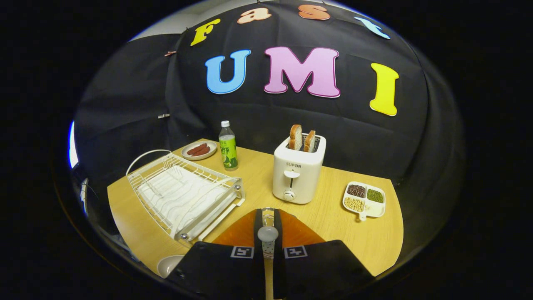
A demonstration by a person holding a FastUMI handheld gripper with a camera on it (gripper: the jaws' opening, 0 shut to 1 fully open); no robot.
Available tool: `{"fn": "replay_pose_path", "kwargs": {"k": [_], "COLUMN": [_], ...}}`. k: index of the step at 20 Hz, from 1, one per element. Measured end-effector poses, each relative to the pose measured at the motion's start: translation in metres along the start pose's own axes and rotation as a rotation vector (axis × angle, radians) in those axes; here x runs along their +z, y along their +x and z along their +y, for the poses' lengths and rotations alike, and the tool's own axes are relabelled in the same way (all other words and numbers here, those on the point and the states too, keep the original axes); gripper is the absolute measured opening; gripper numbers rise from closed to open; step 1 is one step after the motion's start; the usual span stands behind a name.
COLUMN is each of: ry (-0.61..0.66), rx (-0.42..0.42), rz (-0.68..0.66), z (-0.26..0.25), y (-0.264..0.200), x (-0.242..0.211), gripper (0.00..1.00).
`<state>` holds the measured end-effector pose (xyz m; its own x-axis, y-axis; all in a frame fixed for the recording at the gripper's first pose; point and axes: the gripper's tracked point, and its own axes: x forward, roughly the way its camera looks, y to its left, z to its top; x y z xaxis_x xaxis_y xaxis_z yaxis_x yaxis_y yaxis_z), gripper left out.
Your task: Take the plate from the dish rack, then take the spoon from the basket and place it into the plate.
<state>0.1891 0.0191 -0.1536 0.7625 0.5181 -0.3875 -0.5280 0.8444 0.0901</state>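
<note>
An orange-brown plate point(233, 234) lies on the wooden table point(341, 225), right under my fingers and next to the near corner of the dish rack. My gripper point(267, 213) hangs over the plate's middle, shut on a spoon point(267, 233). The spoon's grey rounded part shows in the narrow slot between the two fingers point(258, 227), and a thin metal bit pokes out past the tips. The white wire dish rack point(183, 196) stands to the left and holds no dishes. The gripper's body hides the near part of the plate.
A white toaster point(297, 173) with two bread slices stands just beyond the plate. A green bottle point(228, 148) and a small dish of sausages point(200, 150) sit at the back. To the right lies a divided tray of beans point(364, 200). A pale round dish point(168, 264) sits near left.
</note>
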Motion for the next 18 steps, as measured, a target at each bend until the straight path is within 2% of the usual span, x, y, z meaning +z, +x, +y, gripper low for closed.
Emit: {"fn": "replay_pose_path", "kwargs": {"k": [4,7,9,13,18], "ry": [0.086,0.067,0.041,0.019,0.036], "rx": [0.059,0.095,0.114,0.205,0.275], "rz": [0.002,-0.01,0.008,0.057,0.147], "z": [0.014,0.023,0.033,0.067,0.095], "y": [-0.034,-0.058,-0.072,-0.096,-0.102], "x": [0.016,0.02,0.009,-0.022,-0.068], "gripper": [0.11,0.11,0.11,0.11,0.11]}}
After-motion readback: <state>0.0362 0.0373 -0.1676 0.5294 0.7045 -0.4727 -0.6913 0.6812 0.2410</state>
